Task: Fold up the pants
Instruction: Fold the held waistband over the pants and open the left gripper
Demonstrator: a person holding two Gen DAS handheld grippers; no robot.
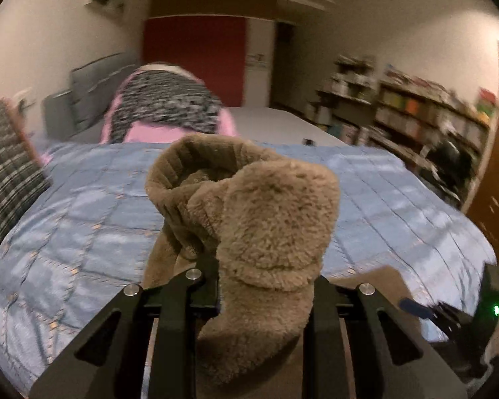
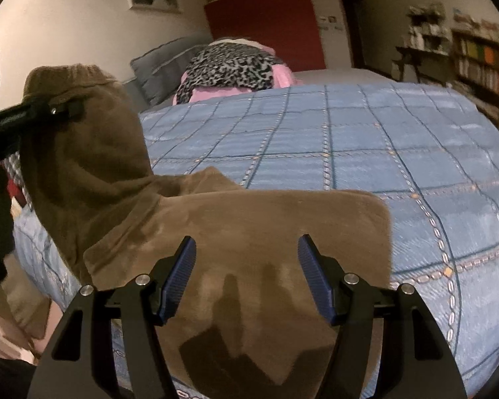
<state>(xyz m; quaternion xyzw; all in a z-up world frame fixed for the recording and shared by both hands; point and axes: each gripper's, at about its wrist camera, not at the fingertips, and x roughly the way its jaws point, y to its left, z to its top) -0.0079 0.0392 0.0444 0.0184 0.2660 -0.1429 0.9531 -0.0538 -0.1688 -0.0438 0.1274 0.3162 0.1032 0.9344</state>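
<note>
The brown fleece pants [image 1: 266, 219] bunch up between my left gripper's fingers, ribbed cuff on top, and hide the fingertips. My left gripper [image 1: 266, 286] is shut on this cloth and holds it above the bed. In the right wrist view the left gripper [image 2: 55, 109] holds the lifted end of the pants at the left, while the rest of the pants [image 2: 256, 226] lies flat on the blue quilt [image 2: 366, 139]. My right gripper [image 2: 246, 262] is open just above the flat cloth, blue pads [image 2: 183, 272] apart.
The blue quilt [image 1: 83, 206] covers the bed. A leopard-print and pink pile [image 2: 229, 66] and grey pillows [image 2: 163, 63] lie at the head. A plaid cloth [image 1: 6, 166] sits at the left edge. Bookshelves [image 1: 425, 113] stand on the right.
</note>
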